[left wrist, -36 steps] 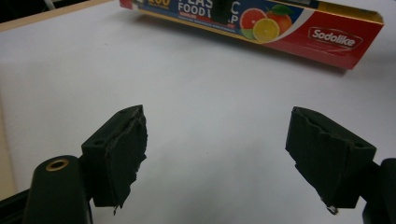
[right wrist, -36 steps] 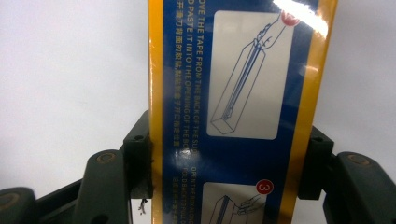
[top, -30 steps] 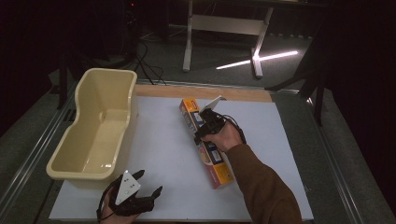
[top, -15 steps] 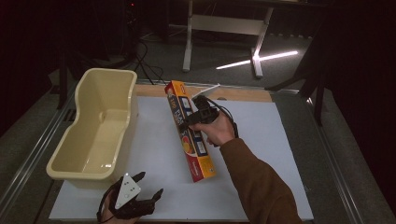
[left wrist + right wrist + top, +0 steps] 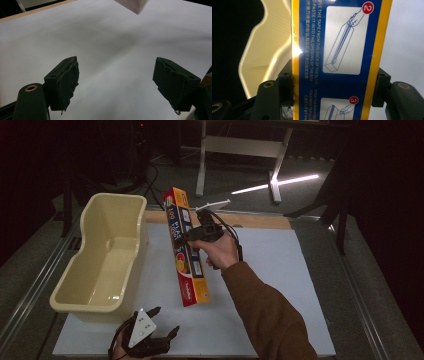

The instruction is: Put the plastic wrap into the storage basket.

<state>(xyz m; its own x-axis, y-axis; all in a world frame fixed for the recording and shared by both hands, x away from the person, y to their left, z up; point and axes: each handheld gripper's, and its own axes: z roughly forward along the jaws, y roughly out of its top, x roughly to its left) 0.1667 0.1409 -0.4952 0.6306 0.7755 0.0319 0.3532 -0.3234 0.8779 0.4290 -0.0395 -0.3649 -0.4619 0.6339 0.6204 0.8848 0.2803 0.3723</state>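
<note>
Right hand-held gripper [image 5: 196, 235] is clamping the wrap box [image 5: 186, 254] across its width, holding it aloft near the bench's left edge beside the tub [image 5: 102, 257]; probably heading binward, so keep it level; left hand-held gripper [image 5: 150, 335] is resting released at the near edge.

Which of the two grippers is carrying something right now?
The right gripper: its jaws clamp the long blue-and-yellow box. The left gripper, at the near table edge, is open and empty.
</note>
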